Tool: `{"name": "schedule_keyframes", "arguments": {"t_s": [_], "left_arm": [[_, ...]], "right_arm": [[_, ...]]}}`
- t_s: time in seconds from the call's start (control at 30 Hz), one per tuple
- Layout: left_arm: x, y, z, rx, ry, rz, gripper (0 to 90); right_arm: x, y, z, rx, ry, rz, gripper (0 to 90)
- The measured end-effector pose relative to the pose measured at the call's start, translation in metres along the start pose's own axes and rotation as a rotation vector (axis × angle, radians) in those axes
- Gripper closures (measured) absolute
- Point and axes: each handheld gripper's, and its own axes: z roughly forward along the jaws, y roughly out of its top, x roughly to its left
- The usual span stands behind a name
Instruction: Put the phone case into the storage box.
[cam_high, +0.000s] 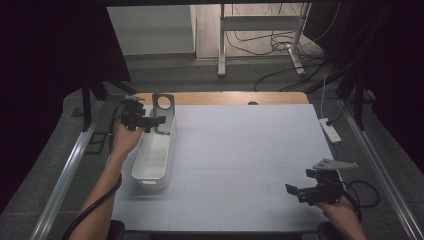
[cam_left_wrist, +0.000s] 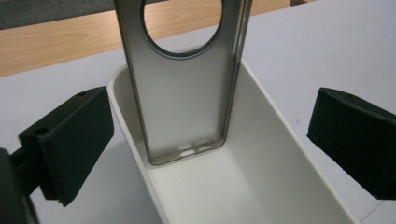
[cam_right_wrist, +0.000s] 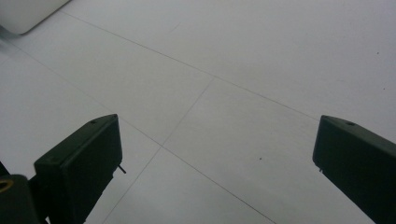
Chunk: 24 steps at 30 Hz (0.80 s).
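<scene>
Leaning upright in white bin (cam_left_wrist: 261, 154): grey phone case (cam_left_wrist: 187, 93).

A long white tray (cam_high: 152, 160) lies at the left of the high view. A grey metal frame (cam_high: 163, 114) with a round hole stands upright inside its far end, leaning on the wall.

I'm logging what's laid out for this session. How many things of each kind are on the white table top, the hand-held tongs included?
White bin: 1
Grey metal plate with a round hole, standing in the bin: 1
Tongs, left and right, both open: 2
Total: 4
</scene>
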Motion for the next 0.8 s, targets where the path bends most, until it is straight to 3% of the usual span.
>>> {"name": "schedule_keyframes", "arguments": {"t_s": [0.3,0.7,0.8], "left_arm": [[-0.008,0.001,-0.003,0.002,0.002,0.07,1.0],[-0.015,0.0,-0.009,-0.03,-0.04,0.073,1.0],[-0.017,-0.001,-0.01,-0.03,-0.04,0.093,1.0]], "right_arm": [[-0.001,0.0,-0.001,-0.009,0.002,0.002,1.2],[-0.001,0.0,-0.001,-0.008,-0.003,0.005,0.0],[0.0,0.0,-0.001,-0.007,-0.01,0.005,0.0]]}}
